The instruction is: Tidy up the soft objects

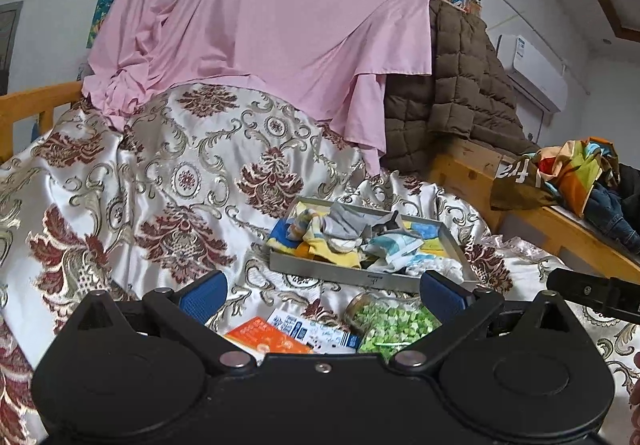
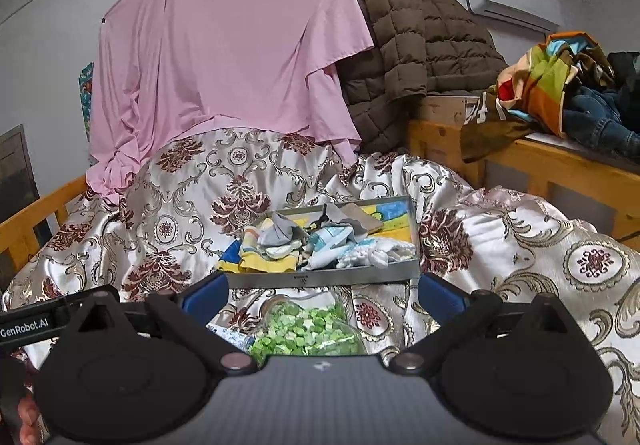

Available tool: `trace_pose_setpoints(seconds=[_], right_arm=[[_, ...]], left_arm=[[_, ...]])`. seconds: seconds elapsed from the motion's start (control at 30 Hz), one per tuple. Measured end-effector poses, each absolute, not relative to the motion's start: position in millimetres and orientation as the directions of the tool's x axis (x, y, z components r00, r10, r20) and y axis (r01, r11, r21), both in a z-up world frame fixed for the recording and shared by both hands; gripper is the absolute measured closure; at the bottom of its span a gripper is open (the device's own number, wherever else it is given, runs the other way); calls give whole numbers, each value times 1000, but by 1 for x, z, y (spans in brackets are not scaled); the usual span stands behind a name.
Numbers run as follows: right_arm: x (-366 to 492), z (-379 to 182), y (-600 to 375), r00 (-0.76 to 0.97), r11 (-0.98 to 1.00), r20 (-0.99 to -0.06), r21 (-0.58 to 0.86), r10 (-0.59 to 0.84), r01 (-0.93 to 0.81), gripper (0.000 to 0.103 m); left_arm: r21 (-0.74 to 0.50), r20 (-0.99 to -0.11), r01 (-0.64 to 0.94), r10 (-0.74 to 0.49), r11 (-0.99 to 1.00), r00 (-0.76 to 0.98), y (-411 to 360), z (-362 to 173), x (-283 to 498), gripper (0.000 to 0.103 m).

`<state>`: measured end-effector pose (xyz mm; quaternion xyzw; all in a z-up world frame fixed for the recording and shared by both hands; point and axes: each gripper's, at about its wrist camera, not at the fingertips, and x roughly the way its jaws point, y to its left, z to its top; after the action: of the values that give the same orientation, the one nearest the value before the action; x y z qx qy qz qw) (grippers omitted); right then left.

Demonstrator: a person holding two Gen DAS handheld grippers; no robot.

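A grey metal tray (image 1: 340, 272) lies on the patterned satin bedspread (image 1: 160, 181), holding a heap of small soft cloths and socks (image 1: 352, 237) in yellow, grey, white and light blue. It also shows in the right wrist view (image 2: 320, 279), with the cloths (image 2: 320, 241) piled inside. My left gripper (image 1: 323, 293) is open and empty, just short of the tray's near rim. My right gripper (image 2: 322, 295) is open and empty, at the same near rim. A glass jar of green pieces (image 1: 390, 321) lies on its side below both grippers (image 2: 308, 329).
An orange booklet (image 1: 264, 335) and a white-blue card (image 1: 312, 331) lie by the jar. A pink sheet (image 1: 260, 17) and a brown quilted coat (image 1: 452, 85) hang behind. A wooden bench (image 2: 560, 165) at right carries a colourful bag (image 2: 548, 73) and jeans (image 2: 600, 121).
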<state>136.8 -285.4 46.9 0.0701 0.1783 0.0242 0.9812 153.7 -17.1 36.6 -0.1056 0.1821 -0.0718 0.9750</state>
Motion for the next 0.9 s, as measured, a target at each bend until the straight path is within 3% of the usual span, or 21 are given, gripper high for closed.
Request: trace_pose_setpoints(seconds=[0.9], right_arm=[[115,21,-288,921,989,-385,150,56,3,0]], left_arm=[[-209,-378,64,-141,976,915,-19,16,130,1]])
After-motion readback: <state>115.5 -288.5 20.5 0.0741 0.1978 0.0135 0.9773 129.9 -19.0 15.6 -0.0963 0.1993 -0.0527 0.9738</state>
